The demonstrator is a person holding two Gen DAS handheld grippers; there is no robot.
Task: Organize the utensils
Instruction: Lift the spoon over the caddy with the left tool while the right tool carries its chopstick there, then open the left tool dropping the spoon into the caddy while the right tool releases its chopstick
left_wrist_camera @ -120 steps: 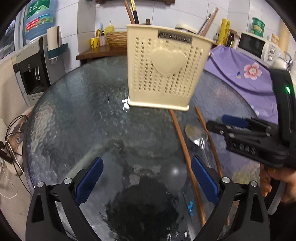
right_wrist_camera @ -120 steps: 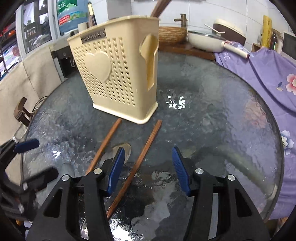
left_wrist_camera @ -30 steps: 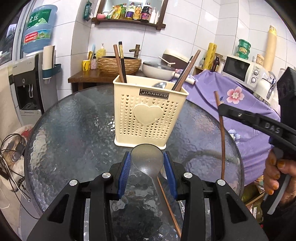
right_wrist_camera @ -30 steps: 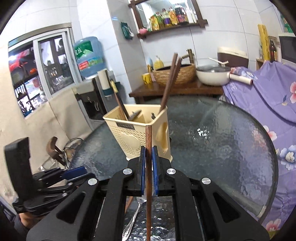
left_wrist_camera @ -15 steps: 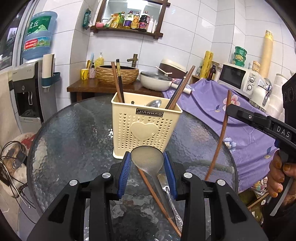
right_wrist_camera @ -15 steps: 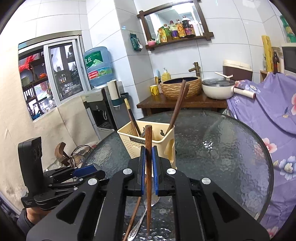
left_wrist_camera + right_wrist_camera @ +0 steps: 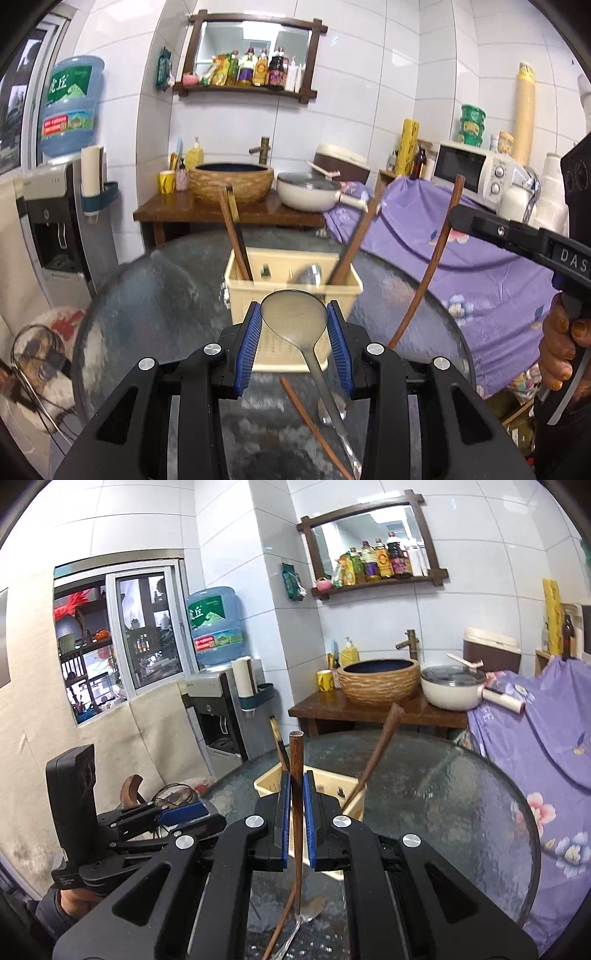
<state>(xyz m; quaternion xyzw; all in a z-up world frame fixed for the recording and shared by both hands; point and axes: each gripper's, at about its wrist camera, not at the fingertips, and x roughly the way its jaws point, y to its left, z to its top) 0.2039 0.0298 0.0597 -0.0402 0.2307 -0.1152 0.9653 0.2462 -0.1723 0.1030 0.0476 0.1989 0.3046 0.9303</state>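
My left gripper is shut on a metal spoon, bowl up, held high above the round glass table. My right gripper is shut on a brown wooden chopstick, held upright; it also shows in the left wrist view. Below and ahead stands the cream perforated utensil holder, also in the right wrist view, with several chopsticks and a spoon in it. Another chopstick and a second spoon lie on the table under the grippers.
A purple flowered cloth covers furniture to the right. A wooden side table with a woven basin and a white pot stands behind. A water dispenser is at the left. A microwave sits at the back right.
Both grippers have risen higher with the spoon and the chopstick, so I now look down into the holder's open top. Four seconds ago both grippers were open over the utensils on the table.
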